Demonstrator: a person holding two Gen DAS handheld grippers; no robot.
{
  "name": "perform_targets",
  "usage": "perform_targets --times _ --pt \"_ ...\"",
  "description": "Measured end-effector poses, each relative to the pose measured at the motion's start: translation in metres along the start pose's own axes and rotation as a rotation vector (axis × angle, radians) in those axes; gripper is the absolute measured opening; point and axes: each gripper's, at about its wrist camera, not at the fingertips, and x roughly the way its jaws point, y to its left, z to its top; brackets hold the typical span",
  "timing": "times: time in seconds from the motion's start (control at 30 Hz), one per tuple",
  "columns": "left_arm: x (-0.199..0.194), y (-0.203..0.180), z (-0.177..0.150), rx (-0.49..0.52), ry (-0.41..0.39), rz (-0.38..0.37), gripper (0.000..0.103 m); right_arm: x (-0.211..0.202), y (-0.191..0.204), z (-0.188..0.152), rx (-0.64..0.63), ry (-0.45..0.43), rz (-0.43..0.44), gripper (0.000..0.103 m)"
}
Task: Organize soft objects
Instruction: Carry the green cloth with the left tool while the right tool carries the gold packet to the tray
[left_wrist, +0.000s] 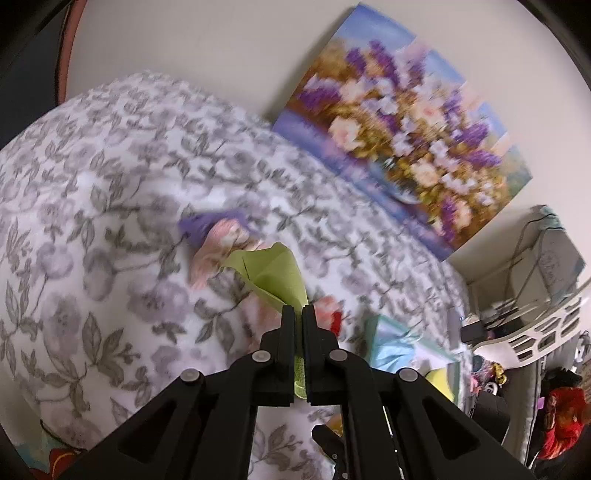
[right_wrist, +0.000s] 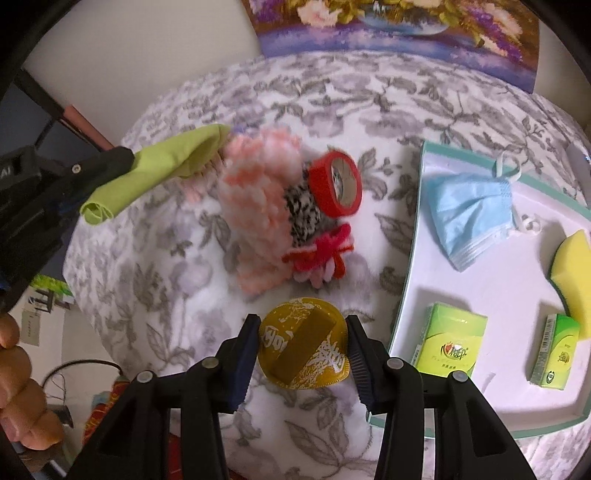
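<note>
My left gripper (left_wrist: 298, 314) pinches a lime-green folded cloth (left_wrist: 271, 275), my right gripper (right_wrist: 303, 349) clamps a gold foil sachet (right_wrist: 303, 345); the fluffy pink yarn bundle (right_wrist: 255, 206) at twelve o'clock remains outside the white teal-rimmed tray (right_wrist: 476, 273).

Tray right, yarn left

We see the tray (right_wrist: 413, 236) right of the yarn pile (right_wrist: 258, 206); mask (right_wrist: 469, 218) and sponge (right_wrist: 576, 273) lie in it.

The flower painting (right_wrist: 399, 29) is cut off at twelve o'clock in the right wrist view, and the print on the two green packets (right_wrist: 448, 339) is too small to read.
</note>
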Motion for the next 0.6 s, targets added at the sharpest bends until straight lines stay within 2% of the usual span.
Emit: perform_targets --times 0.17,0.3,0.6 --pt "-0.02 -0.01 0.004 0.04 -0.082 -0.045 0.003 -0.026 -0.001 0.006 0.025 -0.07 0.036 0.049" --pt "-0.029 -0.02 0.004 0.079 -0.12 -0.052 0.003 -0.034 -0.002 0.009 0.042 -0.108 0.035 0.049" --pt "-0.027 -0.041 -0.004 0.149 -0.125 -0.028 0.003 -0.044 -0.047 0.01 0.192 -0.132 -0.02 0.049"
